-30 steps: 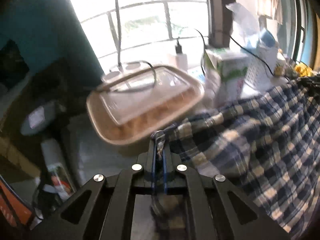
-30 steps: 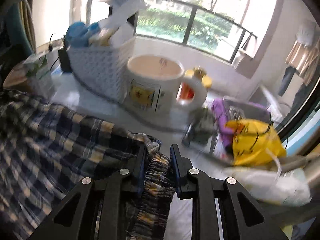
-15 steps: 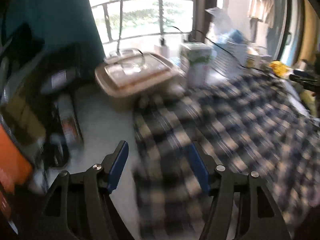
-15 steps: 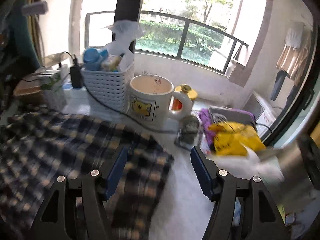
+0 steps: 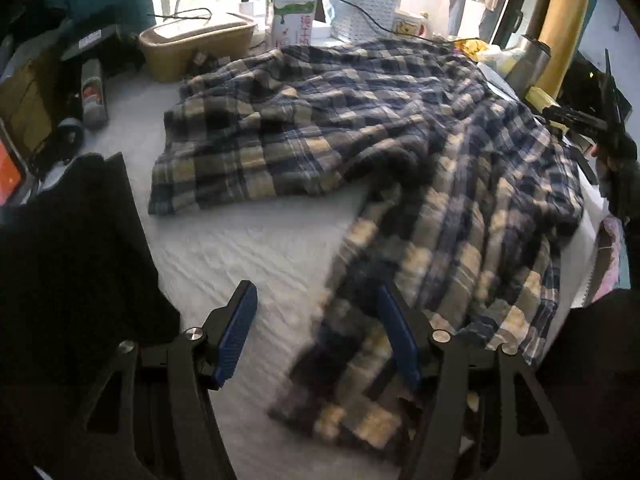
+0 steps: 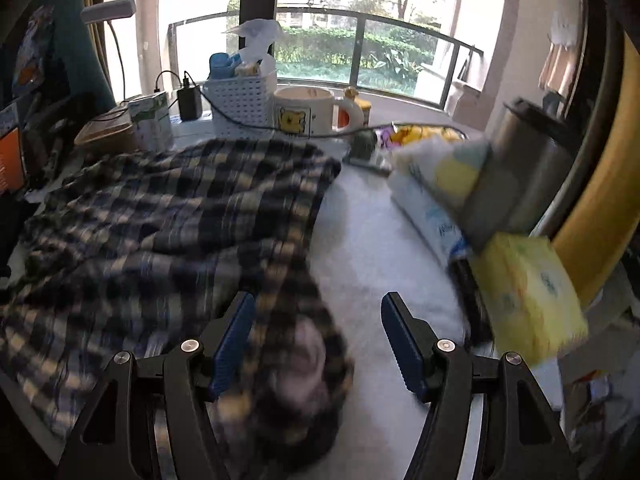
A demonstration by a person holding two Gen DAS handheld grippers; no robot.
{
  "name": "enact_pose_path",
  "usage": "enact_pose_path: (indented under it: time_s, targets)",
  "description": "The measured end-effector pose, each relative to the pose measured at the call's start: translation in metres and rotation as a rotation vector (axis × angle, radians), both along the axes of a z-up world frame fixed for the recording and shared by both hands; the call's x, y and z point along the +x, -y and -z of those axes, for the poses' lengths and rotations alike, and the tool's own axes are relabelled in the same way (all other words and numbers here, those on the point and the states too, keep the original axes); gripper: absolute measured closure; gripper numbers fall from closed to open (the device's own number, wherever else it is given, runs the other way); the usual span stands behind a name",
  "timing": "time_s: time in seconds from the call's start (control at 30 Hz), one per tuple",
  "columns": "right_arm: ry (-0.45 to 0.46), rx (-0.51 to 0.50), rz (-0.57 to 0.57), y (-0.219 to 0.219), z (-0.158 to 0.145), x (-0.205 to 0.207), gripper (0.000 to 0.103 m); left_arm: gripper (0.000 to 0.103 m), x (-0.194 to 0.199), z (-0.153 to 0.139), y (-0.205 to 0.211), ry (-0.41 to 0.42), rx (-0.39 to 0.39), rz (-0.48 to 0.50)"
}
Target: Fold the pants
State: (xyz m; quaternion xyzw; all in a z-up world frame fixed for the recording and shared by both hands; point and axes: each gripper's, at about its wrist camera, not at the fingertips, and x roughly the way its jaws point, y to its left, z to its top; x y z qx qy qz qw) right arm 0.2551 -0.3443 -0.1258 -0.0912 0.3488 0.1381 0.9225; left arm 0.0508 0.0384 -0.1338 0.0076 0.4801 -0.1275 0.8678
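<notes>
Work surface: white textured table point(image 5: 256, 248), cluttered along its far and side edges.
Plaid pants point(image 5: 360, 128) lie spread and rumpled across the middle. At the far edge stand a tan lidded box point(image 5: 192, 46), a milk carton point(image 5: 290, 18), a white perforated basket point(image 6: 240, 106) and a cartoon mug point(image 6: 306, 112). A yellow packet point(image 6: 528, 292) sits at the right side; dark cloth point(image 5: 76, 240) lies at the left.

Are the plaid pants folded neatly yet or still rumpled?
Still rumpled: the plaid pants lie loosely doubled over on the white surface, with wrinkles and uneven edges.
</notes>
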Motion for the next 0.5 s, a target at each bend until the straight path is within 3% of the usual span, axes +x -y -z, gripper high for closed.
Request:
enact_pose_path:
  time_s: [0.07,0.1,0.17,0.2,0.23,0.37,0.43,0.47,0.5]
  targets:
    - [-0.004,0.025,-0.003,0.004,0.005,-0.014,0.035,0.041,-0.007,0.001,0.007,0.014,0.025,0.012]
    - [-0.007,0.033,-0.002,0.006,0.008,-0.021,0.035,0.047,-0.011,0.002,0.010,0.023,0.038,0.017]
    - [-0.012,0.052,-0.009,0.009,0.014,-0.032,0.035,0.073,-0.014,0.005,0.017,0.055,0.071,0.031]
    - [-0.016,0.063,-0.017,0.010,0.017,-0.037,0.035,0.098,-0.015,0.005,0.018,0.058,0.069,0.036]
    - [-0.020,0.070,-0.025,0.009,0.019,-0.041,0.035,0.100,-0.015,0.005,0.017,0.055,0.051,0.039]
    - [-0.029,0.016,-0.099,-0.007,0.039,-0.057,0.035,0.101,-0.007,0.004,0.019,0.101,0.101,0.013]
    - [-0.029,-0.038,-0.106,-0.019,0.049,-0.062,0.055,0.101,0.003,-0.002,0.014,0.136,0.122,-0.015]
    - [-0.028,-0.041,-0.106,-0.021,0.051,-0.063,0.073,0.101,0.007,-0.005,0.012,0.154,0.130,-0.027]
    - [-0.024,-0.034,-0.103,-0.023,0.050,-0.064,0.079,0.101,0.015,-0.009,0.007,0.178,0.142,-0.040]
